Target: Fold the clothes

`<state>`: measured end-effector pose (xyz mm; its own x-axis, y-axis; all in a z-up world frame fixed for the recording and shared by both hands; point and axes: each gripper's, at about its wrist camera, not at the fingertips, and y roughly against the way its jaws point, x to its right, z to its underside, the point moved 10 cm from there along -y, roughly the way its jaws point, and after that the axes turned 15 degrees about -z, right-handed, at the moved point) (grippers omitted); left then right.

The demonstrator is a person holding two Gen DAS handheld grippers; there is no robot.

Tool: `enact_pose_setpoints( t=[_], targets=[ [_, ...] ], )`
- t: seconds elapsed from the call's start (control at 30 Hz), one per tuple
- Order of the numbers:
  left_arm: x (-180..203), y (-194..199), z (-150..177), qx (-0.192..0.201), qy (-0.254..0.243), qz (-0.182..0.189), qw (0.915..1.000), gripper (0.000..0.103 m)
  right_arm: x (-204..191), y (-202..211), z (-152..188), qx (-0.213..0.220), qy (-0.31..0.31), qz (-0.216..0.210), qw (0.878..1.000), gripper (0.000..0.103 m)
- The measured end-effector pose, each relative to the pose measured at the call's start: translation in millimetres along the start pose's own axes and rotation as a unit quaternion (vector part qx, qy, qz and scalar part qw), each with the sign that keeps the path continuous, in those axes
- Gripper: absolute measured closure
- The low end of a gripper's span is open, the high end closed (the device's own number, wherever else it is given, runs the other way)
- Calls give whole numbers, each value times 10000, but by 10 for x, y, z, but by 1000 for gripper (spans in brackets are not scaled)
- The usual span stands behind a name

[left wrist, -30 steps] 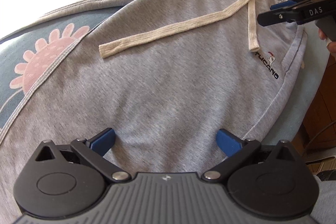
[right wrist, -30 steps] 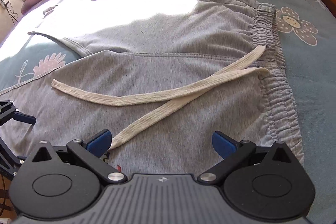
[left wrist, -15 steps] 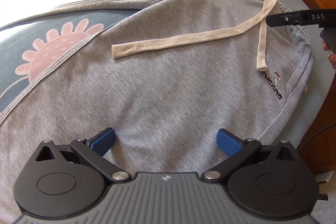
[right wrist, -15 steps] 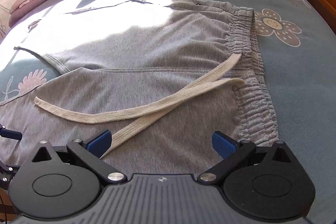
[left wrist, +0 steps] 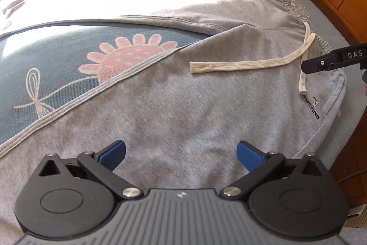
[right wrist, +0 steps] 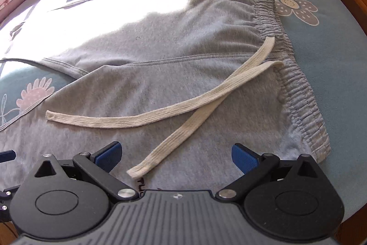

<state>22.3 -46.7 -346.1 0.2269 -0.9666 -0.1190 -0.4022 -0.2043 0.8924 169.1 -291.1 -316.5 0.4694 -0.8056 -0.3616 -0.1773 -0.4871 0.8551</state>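
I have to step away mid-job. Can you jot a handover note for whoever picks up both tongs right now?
Left tongs: open, empty, hovering over the near leg of the grey shorts.
Right tongs: open, empty, near the waistband.
Shorts lie flat on the floral bedsheet, legs spread apart; cream drawstring lies loose across the front.
Done: spread out only, no fold visible.
Left: every fold; probably tuck the drawstring first.

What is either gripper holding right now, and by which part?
Nothing. The left gripper and right gripper are both open above the grey cotton drawstring shorts, with no fabric between the fingers.
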Motion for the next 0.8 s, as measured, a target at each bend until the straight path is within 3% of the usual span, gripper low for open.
enact_pose_setpoints(
  t=[0.3, 0.43, 0.5, 0.67, 0.73, 0.8],
  targets=[
    [-1049, 53, 523, -10, 566, -734, 9957, 1, -1582, -728, 3, -300, 968, -1034, 9895, 0],
    [-1506, 21, 918, -404, 931, -978, 9900, 1, -1989, -957, 124, -538, 1193, -1138, 9848, 0],
    [-1662, 66, 1075, -347, 1022, -925, 9898, 1, -2128, -1049, 197, -685, 1305, -1124, 9827, 0],
    [-2042, 197, 1482, -711, 1246, -1178, 9826, 1, -2415, -1210, 340, -1012, 1650, -1061, 9753, 0],
    [-2149, 260, 1507, -705, 1333, -1259, 9805, 1, -2551, -1232, 356, -1044, 1870, -1061, 9710, 0],
    [-2206, 315, 1433, -458, 1319, -1231, 9825, 1, -2714, -1232, 349, -991, 2094, -1098, 9666, 0]
  ],
)
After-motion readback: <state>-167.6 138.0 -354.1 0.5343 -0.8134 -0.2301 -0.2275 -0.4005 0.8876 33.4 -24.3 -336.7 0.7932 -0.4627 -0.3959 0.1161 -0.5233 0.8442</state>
